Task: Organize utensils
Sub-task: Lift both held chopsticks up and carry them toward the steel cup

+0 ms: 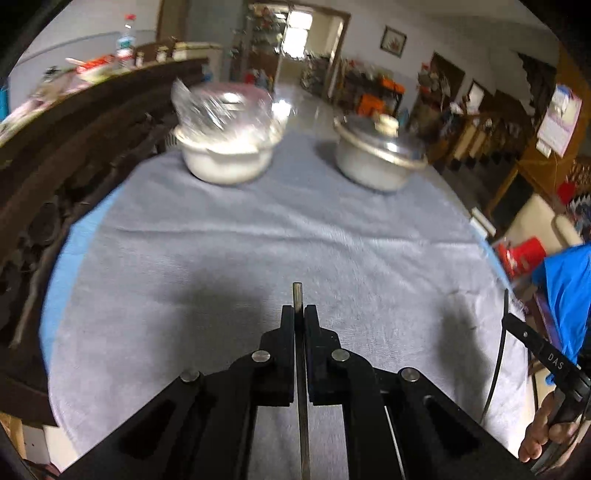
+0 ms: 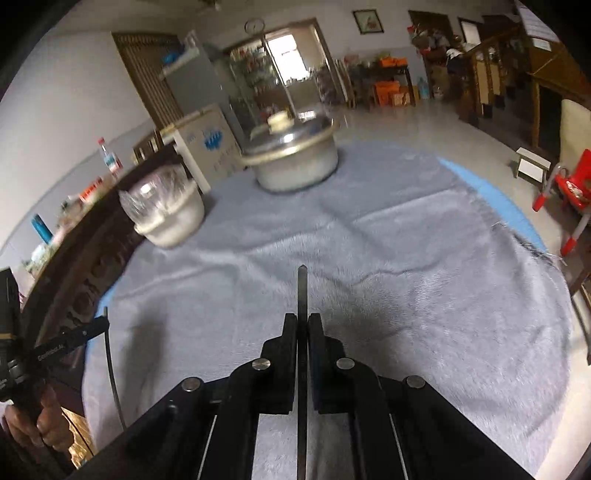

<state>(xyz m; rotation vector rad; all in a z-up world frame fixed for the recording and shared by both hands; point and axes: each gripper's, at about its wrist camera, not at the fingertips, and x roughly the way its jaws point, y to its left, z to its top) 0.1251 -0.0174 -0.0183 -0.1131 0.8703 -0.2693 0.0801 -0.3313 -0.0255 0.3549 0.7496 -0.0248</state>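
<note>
The walls [image 2: 55,92] are pale. The floor [image 2: 424,122] is shiny. Light comes through a doorway [image 1: 295,33]. A red chair [image 2: 572,181] stands nearby, and a picture [image 1: 393,40] hangs up high.

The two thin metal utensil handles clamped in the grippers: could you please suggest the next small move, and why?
Probably carry both towards one spot on the grey cloth-covered round table and lower them side by side. The left gripper is shut on a thin metal handle, the right gripper on another thin dark handle, both held above bare cloth.
</note>
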